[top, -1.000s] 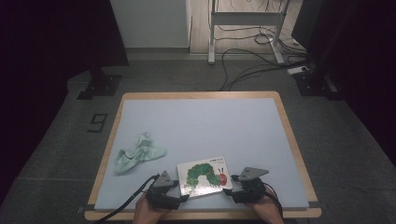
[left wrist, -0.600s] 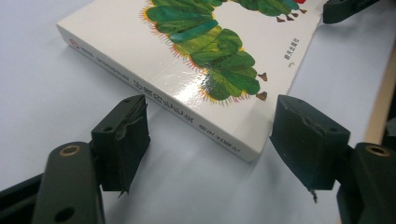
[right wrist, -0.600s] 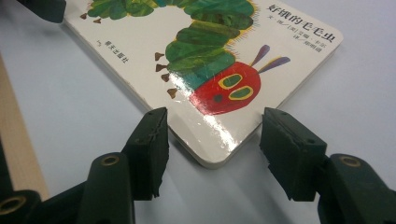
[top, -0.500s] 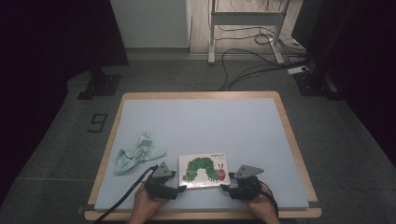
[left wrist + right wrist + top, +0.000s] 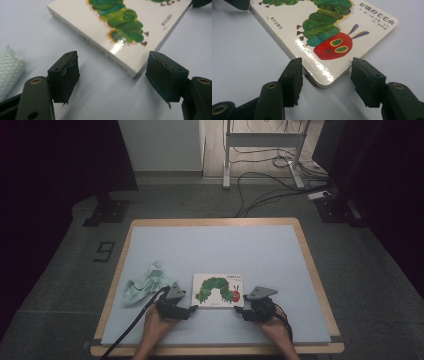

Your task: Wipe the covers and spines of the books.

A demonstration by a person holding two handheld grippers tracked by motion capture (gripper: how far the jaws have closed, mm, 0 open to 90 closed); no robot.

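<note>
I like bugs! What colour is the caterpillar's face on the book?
Red, with yellow-and-green eyes, on the book; the right gripper view shows the caterpillar's face best.

Glossy cardboard book [image 5: 329, 37], matt tabletop [image 5: 260, 245]

Book [image 5: 218, 289] mid-table [image 5: 280, 245], cloth [image 5: 142, 284] left, tongs at both near corners.

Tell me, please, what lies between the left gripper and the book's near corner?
Only bare blue table lies between the left gripper and the book, seen in the left gripper view.
</note>
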